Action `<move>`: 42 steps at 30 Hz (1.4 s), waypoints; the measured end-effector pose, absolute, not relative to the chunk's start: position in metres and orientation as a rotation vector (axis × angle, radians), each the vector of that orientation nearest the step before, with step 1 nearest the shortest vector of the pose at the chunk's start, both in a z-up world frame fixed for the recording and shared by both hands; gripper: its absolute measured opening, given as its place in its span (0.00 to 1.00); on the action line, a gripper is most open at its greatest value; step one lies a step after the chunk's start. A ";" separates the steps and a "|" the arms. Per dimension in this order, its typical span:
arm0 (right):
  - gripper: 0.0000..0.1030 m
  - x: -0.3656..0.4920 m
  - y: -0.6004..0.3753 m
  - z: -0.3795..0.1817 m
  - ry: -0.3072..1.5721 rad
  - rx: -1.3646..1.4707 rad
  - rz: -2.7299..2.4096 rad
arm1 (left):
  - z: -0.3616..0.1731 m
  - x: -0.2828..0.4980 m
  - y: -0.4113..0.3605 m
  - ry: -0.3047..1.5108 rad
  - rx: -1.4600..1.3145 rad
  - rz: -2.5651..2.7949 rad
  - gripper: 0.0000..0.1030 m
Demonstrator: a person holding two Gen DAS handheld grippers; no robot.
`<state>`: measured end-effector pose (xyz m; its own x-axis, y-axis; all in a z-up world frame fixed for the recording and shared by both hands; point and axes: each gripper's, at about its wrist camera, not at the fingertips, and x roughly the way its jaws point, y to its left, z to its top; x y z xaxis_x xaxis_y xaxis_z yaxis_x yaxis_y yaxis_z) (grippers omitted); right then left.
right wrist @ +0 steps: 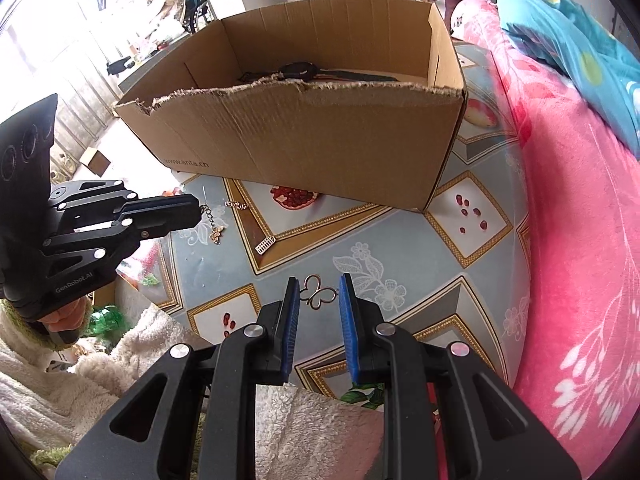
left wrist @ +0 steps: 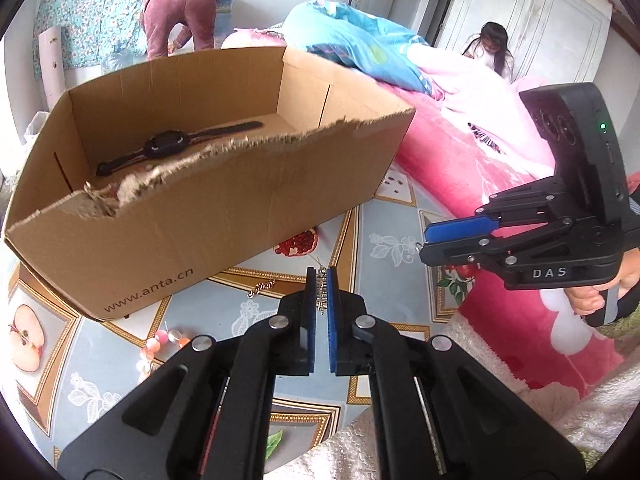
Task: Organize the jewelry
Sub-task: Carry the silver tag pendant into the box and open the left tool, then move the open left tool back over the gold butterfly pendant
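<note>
A table (right wrist: 400, 216) with a fruit-and-flower patterned cloth carries 1 open cardboard box (left wrist: 208, 208), the landmark here, its near wall torn ragged along the top and printed with a web address. A pink blanket (right wrist: 580, 240) lies to the right of the box, and 1 blue quilt (left wrist: 352, 40) is heaped beyond it. 2 people are in the room behind the box: 1 bent over in a mauve outfit (left wrist: 180, 12), 1 with long dark hair (left wrist: 494, 46), both small and partly cut off. Inside the box lies 1 black wristwatch (left wrist: 168, 144), its strap partly hidden by the torn edge. In front of the box, the left gripper (left wrist: 321, 292) is clenched on 1 thin silver chain (left wrist: 321, 294); from the right wrist view the chain hangs from its tip, ending in a small gold charm (right wrist: 217, 235), lifted above the cloth. The right gripper (right wrist: 320, 300) grasps 1 silver butterfly-shaped wire ornament (right wrist: 318, 296) between its blue pads, also in front of the box. On the cloth near the box's front wall lie 1 short chain piece (left wrist: 262, 289), 1 small white comb-like item (right wrist: 266, 245), and a cluster of pink and pearl beads (left wrist: 166, 340), the bead count unclear because the left gripper's body covers part.
</note>
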<state>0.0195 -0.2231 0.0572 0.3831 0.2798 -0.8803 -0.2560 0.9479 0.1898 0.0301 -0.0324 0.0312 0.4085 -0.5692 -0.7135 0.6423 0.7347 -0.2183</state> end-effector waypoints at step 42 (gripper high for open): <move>0.25 0.150 -0.212 0.122 0.989 -0.004 0.442 | 0.083 0.172 -0.026 0.883 0.007 -0.594 0.25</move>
